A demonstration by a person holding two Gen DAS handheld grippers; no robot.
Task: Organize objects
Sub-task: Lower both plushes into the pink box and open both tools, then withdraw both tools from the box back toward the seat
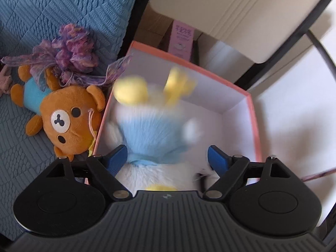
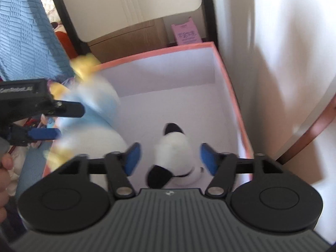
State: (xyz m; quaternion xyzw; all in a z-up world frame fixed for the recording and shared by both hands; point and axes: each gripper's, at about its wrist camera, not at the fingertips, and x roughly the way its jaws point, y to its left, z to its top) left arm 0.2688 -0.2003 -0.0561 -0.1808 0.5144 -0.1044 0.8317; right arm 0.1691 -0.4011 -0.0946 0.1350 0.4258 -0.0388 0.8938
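On the far left of the left wrist view, a brown bear plush (image 1: 69,119) in a light blue shirt lies on its back on the blue textured cover (image 1: 52,10), with a purple fabric flower (image 1: 73,50) resting over its body. The bear's head sits just beside the outer wall of the pink-rimmed box (image 1: 254,126), which has a white interior.

Next to the right, the duck plush (image 1: 147,130), white with a light blue top and yellow feet, is blurred and lies between the fingers of the left gripper (image 1: 168,159), over the open box with its feet pointing away from the camera. The jaws stand spread: the left pad touches or nearly touches the plush's flank, while the right pad is clear of it, with a gap showing. Behind the box stand a pink carton (image 1: 182,40) and a chair's pale seat (image 1: 241,10).

In the right wrist view, the left gripper (image 2: 50,121) enters from the left edge with the duck plush (image 2: 92,113) at the box's left wall (image 2: 100,67). To the right, a white-and-black dog plush (image 2: 174,153) lies on the box floor, centred between the fingers of the right gripper (image 2: 169,157). Those jaws are spread wide, both blue pads apart from the plush on either side.
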